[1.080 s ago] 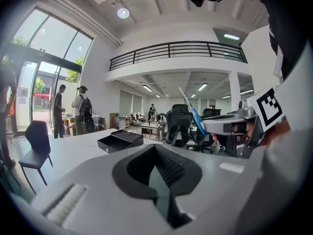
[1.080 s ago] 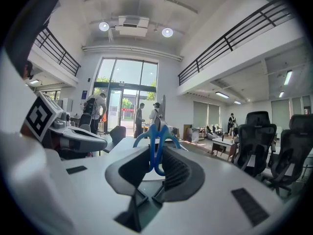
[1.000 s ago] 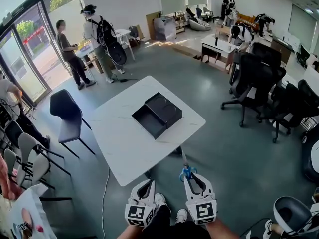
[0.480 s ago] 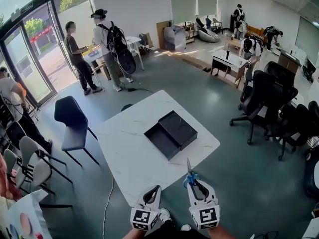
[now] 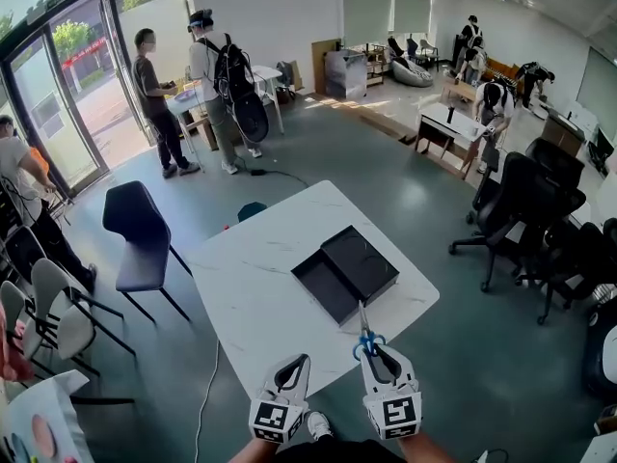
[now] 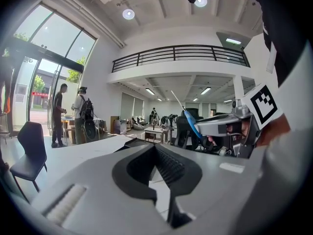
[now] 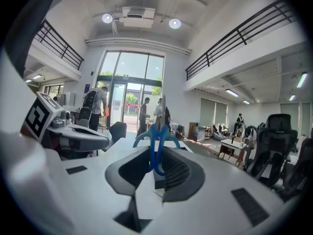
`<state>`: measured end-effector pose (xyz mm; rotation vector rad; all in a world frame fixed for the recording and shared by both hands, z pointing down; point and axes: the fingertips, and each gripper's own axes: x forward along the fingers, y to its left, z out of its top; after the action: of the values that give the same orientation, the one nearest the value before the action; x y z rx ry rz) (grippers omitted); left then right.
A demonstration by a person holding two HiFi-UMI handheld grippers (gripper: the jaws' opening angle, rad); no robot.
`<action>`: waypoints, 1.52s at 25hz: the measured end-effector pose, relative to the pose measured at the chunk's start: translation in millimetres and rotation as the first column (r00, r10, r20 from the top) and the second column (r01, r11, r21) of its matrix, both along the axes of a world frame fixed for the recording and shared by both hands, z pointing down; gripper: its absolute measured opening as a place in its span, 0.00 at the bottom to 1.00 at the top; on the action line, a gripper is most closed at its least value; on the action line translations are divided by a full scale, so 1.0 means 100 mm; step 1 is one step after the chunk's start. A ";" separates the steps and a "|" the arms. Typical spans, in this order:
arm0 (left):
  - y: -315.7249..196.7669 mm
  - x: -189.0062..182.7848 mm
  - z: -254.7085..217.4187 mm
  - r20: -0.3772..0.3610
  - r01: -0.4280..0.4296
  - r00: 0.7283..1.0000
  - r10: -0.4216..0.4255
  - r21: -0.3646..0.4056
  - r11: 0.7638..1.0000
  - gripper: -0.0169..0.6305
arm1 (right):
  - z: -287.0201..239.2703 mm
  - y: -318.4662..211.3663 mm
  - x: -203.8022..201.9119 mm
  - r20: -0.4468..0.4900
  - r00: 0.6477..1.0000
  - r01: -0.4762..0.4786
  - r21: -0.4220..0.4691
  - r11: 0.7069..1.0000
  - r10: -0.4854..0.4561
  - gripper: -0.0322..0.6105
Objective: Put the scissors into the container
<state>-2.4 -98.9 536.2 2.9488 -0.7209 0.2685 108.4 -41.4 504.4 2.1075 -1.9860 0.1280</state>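
Holding: the scissors point(image 5: 364, 334), pinched by their blue handle loops in my right gripper point(image 5: 372, 351), blades together and pointing to twelve o'clock, at the near edge of the table point(image 5: 255, 287).
Fingers, right: partly closed, pads pressing on the handles.
Feel: I judge them light and stiff, with steel blades and smooth plastic loops. They are slim between my pads, so they could pivot or slip.
Where to hold: the loops, as I have them now. The blades look too thin and slick, and the tip is sharp.
Container point(image 5: 326, 289): a black open tray on the white table, at eleven o'clock of the blade tip and near it. Its lid point(image 5: 362, 261) lies touching it at two o'clock.
Fingers, left: my left gripper point(image 5: 298, 363) has its jaws drawn together with nothing between them. It sits just beside the right one, at eight o'clock.
Around: a dark chair point(image 5: 135, 234) at ten o'clock, well apart from the table.
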 end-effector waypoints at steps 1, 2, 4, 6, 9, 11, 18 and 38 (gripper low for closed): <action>-0.05 -0.02 0.01 -0.002 0.001 1.000 -0.001 0.000 1.000 0.04 | 0.00 -0.05 -0.02 -0.003 1.000 -0.001 -0.003 1.000 0.001 0.18; -0.10 -0.05 0.01 -0.004 0.001 1.000 -0.001 0.001 1.000 0.04 | 0.01 -0.10 -0.04 -0.005 1.000 -0.004 -0.005 1.000 0.003 0.18; -0.19 -0.11 0.00 -0.011 0.005 1.000 -0.005 0.000 1.000 0.04 | 0.00 -0.17 -0.08 -0.012 1.000 -0.007 -0.012 1.000 0.007 0.18; -0.27 -0.14 -0.01 -0.027 0.015 1.000 -0.016 -0.010 1.000 0.04 | -0.03 -0.24 -0.09 -0.027 1.000 -0.002 -0.020 1.000 0.001 0.18; -0.36 -0.15 0.00 -0.038 0.024 0.999 -0.025 -0.027 0.999 0.04 | -0.06 -0.33 -0.10 -0.042 0.999 0.007 -0.029 1.000 -0.008 0.18; -0.41 -0.13 -0.01 -0.039 0.024 0.999 -0.025 -0.024 0.999 0.04 | -0.04 -0.39 -0.08 -0.038 0.999 0.005 -0.032 0.999 -0.007 0.18; -0.60 -0.10 0.13 -0.008 0.087 0.996 -0.087 -0.034 0.996 0.04 | 0.07 -0.69 0.03 -0.030 0.998 0.062 -0.048 0.997 -0.063 0.18; -1.18 0.52 0.13 0.018 0.325 0.946 -0.324 -0.007 0.946 0.04 | 0.22 -1.56 0.79 0.035 0.961 0.276 -0.062 0.959 -0.274 0.18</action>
<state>49.5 -216.7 549.5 2.7594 -1.1843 0.2669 187.5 -197.3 526.7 1.7766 -2.2331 0.1688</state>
